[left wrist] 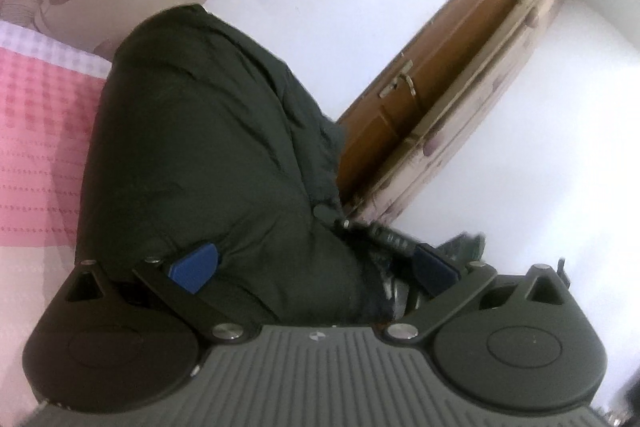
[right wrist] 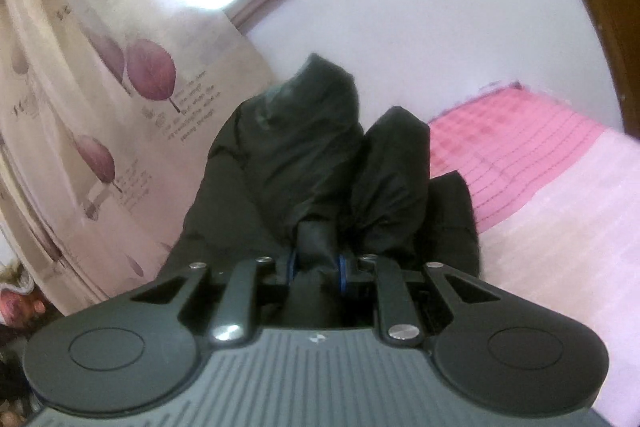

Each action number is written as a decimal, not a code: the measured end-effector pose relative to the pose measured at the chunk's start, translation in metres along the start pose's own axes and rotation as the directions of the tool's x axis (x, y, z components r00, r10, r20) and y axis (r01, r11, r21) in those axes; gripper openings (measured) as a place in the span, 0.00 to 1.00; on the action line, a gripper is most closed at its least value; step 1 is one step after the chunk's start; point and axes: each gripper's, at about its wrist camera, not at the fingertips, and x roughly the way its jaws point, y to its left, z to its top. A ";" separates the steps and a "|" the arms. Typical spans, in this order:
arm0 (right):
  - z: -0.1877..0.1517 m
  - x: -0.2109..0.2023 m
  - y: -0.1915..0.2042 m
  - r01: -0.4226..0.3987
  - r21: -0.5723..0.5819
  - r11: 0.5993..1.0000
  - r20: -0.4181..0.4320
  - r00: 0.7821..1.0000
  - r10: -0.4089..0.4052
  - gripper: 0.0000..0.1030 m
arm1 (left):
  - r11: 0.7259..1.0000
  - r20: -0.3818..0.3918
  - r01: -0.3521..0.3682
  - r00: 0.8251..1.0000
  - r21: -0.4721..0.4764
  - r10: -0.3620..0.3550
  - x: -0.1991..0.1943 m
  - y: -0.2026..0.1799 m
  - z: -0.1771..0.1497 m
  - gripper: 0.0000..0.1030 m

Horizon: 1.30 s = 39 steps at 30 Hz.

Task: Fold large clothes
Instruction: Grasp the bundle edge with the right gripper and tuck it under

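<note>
Right gripper (right wrist: 318, 269) pinches jacket (right wrist: 320, 147); left gripper (left wrist: 314, 267) spread.

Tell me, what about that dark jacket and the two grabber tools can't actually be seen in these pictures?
- Left wrist view: the jacket bulges between the left gripper's wide-apart pads, hiding whether they press it.
- Left wrist view: small objects by the right pad are blurred, unidentifiable.
- Right wrist view: bunched fabric covers the right gripper's pads almost entirely.
- Both views: the jacket's overall shape and fold progress are hidden by its own bulk.
</note>
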 end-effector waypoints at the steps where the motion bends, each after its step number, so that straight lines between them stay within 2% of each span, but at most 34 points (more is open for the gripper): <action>1: -0.001 -0.008 -0.006 -0.002 0.000 1.000 -0.002 1.000 0.002 0.17 | 1.000 0.029 0.015 0.999 0.004 -0.015 -0.002 -0.004 0.003 0.99; 3: -0.004 -0.010 -0.018 -0.003 0.020 1.000 -0.018 1.000 0.003 0.19 | 0.997 0.086 0.067 0.994 0.049 -0.071 -0.003 -0.016 0.008 0.98; 4: -0.005 -0.010 -0.024 -0.003 0.039 0.999 -0.024 1.000 0.004 0.19 | 0.993 0.091 0.080 0.992 0.088 -0.088 0.000 -0.023 0.011 0.97; 7: -0.011 -0.010 -0.041 -0.009 0.106 0.994 -0.038 0.999 0.013 0.21 | 0.978 0.006 0.100 0.995 0.185 -0.103 0.032 -0.039 0.015 0.83; 10: -0.015 -0.010 -0.045 -0.009 0.129 0.992 -0.041 0.999 0.014 0.22 | 0.972 -0.040 0.136 0.991 0.191 -0.130 0.063 -0.037 0.006 0.81; 13: -0.016 -0.010 -0.046 -0.011 0.138 0.990 -0.051 0.999 0.018 0.24 | 0.973 -0.086 0.123 0.990 0.193 -0.109 0.088 -0.029 -0.005 0.79; 15: -0.014 -0.012 -0.045 -0.021 0.140 0.990 -0.052 0.998 0.028 0.28 | 0.978 -0.127 0.071 0.991 0.197 -0.046 0.102 -0.020 -0.014 0.66; 16: -0.012 -0.015 -0.045 -0.029 0.143 0.989 -0.048 0.998 0.036 0.30 | 0.980 -0.124 0.053 0.992 0.190 -0.030 0.104 -0.016 -0.017 0.65; 18: -0.002 -0.029 -0.037 0.005 0.092 0.996 -0.018 1.000 -0.003 0.32 | 0.987 -0.113 0.064 0.992 0.150 -0.047 0.102 -0.008 -0.017 0.66; 20: 0.015 -0.053 -0.016 0.062 -0.049 0.997 0.079 0.995 -0.058 0.32 | 0.988 -0.116 0.066 0.992 0.138 -0.050 0.103 -0.003 -0.014 0.66; 22: 0.034 -0.069 0.005 0.044 -0.137 0.990 0.150 0.988 -0.023 0.32 | 0.988 -0.120 0.068 0.991 0.140 -0.051 0.104 0.000 -0.013 0.66; 23: 0.044 -0.069 0.018 0.020 -0.185 0.983 0.154 0.988 0.009 0.32 | 0.988 -0.120 0.065 0.992 0.143 -0.048 0.106 -0.001 -0.015 0.66; 25: 0.058 -0.055 0.046 -0.027 -0.298 0.954 0.108 0.992 0.062 0.31 | 0.987 -0.117 0.060 0.992 0.150 -0.043 0.106 -0.004 -0.019 0.67; 27: 0.064 -0.027 0.067 -0.053 -0.393 0.918 0.041 0.996 0.075 0.30 | 0.986 -0.112 0.057 0.993 0.157 -0.040 0.105 -0.004 -0.019 0.67; 29: 0.064 0.009 0.077 -0.017 -0.490 0.872 -0.012 1.000 0.012 0.28 | 0.985 -0.109 0.055 0.993 0.164 -0.038 0.105 -0.003 -0.021 0.67; 31: 0.066 0.042 0.068 0.041 -0.516 0.856 -0.041 0.997 -0.072 0.26 | 0.984 -0.104 0.056 0.994 0.168 -0.039 0.105 -0.009 -0.027 0.67; 33: 0.067 0.074 0.045 0.116 -0.503 0.856 -0.085 0.979 -0.183 0.24 | 0.984 -0.100 0.065 0.994 0.166 -0.049 0.103 -0.012 -0.031 0.67; 34: 0.067 0.085 0.033 0.130 -0.479 0.868 -0.112 0.972 -0.208 0.23 | 0.984 -0.100 0.069 0.994 0.163 -0.053 0.104 -0.011 -0.032 0.67; 36: 0.067 0.094 0.014 0.112 -0.403 0.908 -0.150 0.971 -0.186 0.23 | 0.985 -0.098 0.070 0.994 0.159 -0.055 0.103 -0.010 -0.033 0.63; 39: 0.063 0.103 -0.001 0.137 -0.380 0.915 -0.180 0.959 -0.218 0.23 | 0.984 -0.094 0.073 0.994 0.163 -0.058 0.101 -0.008 -0.035 0.55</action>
